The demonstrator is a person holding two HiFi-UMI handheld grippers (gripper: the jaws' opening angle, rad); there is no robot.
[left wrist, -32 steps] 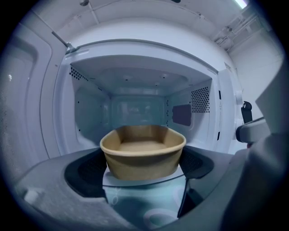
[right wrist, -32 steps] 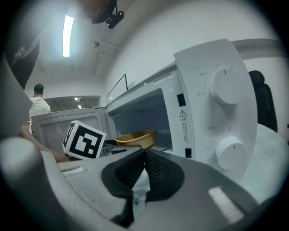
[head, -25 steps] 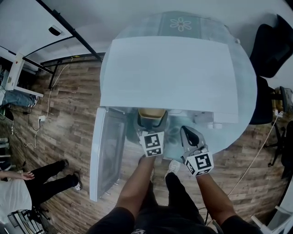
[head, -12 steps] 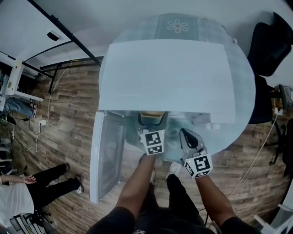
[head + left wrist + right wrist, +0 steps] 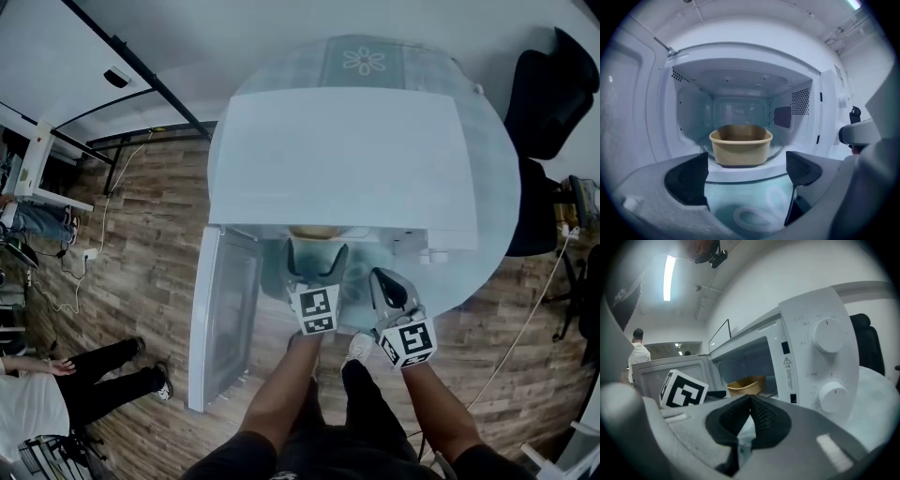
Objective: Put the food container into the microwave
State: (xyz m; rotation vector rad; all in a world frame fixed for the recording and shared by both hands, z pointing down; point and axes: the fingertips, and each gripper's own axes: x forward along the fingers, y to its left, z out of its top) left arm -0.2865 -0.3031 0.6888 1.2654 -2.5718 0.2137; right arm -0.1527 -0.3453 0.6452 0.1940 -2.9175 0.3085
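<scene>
One round glass bench carries a white microwave, its door swung open to the left. Inside, on the glass plate, sits the tan food container — upright, touching neither gripper. The left gripper hangs before the opening, jaws wide apart, empty; the right gripper — nearer, further right — has its jaws pressed together.
</scene>
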